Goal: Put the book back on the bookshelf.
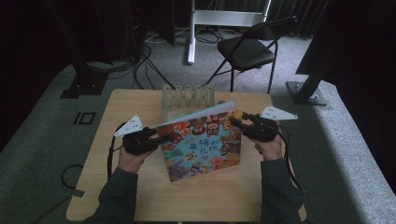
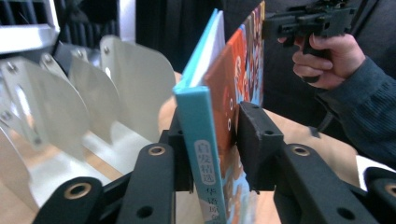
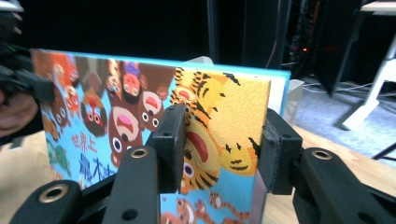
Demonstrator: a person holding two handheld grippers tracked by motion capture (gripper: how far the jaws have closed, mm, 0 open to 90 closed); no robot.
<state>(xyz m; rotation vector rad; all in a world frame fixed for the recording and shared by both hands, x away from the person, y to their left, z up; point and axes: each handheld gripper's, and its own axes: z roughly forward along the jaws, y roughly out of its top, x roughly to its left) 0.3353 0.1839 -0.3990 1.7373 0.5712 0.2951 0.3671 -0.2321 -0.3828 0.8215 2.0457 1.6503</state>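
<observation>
Left gripper (image 2: 210, 144): jaws clamped on the spine edge of the picture book (image 1: 201, 142), pads pressing both covers.
Right gripper (image 3: 219, 149): jaws pinching the opposite corner.
Book: tilted up off the table (image 1: 140, 196), just before the divider rack (image 1: 187, 97).
Advice: raise both ends evenly, keep it square to a slot.

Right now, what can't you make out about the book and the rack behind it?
- Book back cover: faces away in the high view.
- Rack lower half: the raised book hides it in the high view.
- Spine lettering: cut off by the bottom edge in the left gripper view.
</observation>
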